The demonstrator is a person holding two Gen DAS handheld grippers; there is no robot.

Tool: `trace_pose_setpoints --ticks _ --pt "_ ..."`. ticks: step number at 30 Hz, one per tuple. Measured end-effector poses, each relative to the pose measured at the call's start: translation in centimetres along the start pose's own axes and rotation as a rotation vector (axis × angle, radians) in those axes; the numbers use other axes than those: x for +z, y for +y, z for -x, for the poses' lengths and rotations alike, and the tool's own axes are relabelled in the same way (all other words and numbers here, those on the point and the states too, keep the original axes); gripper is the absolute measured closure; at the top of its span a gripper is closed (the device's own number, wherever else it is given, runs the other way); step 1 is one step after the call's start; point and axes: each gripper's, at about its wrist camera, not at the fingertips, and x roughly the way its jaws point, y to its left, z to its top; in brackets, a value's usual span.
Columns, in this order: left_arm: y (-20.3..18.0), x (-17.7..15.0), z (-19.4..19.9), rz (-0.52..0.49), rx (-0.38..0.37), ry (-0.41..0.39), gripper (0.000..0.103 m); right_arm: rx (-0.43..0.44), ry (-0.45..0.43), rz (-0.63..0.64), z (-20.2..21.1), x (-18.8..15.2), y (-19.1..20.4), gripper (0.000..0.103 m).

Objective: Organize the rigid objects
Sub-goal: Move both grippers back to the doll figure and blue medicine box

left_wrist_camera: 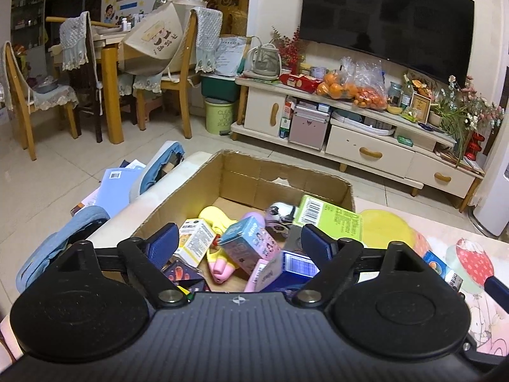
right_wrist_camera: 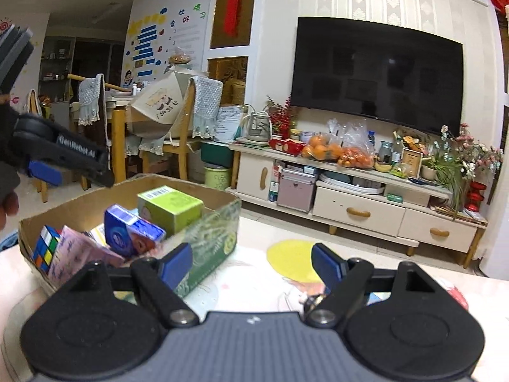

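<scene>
Both our grippers stand open and empty: left gripper (left_wrist_camera: 238,242) low-centre above the cardboard box (left_wrist_camera: 280,172) of cartons, right gripper (right_wrist_camera: 251,265) beside it.

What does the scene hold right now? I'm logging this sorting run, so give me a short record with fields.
container: open cardboard box on a table with a cartoon cloth
contents: green box, teal box, yellow toy, cube puzzle, other small packs
left tongs: open, empty, over the box
right tongs: open, empty, over the cloth right of the box
outside the box: small blue pack on the cloth
background: TV, cabinet, oranges
</scene>
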Motion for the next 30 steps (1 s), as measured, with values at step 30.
trace_pose_setpoints --ticks 30 --pt "-2.5 -2.1 1.1 -0.230 -0.153 0.009 0.000 -0.045 0.150 -0.110 -3.9 -7.6 -10.2 0.020"
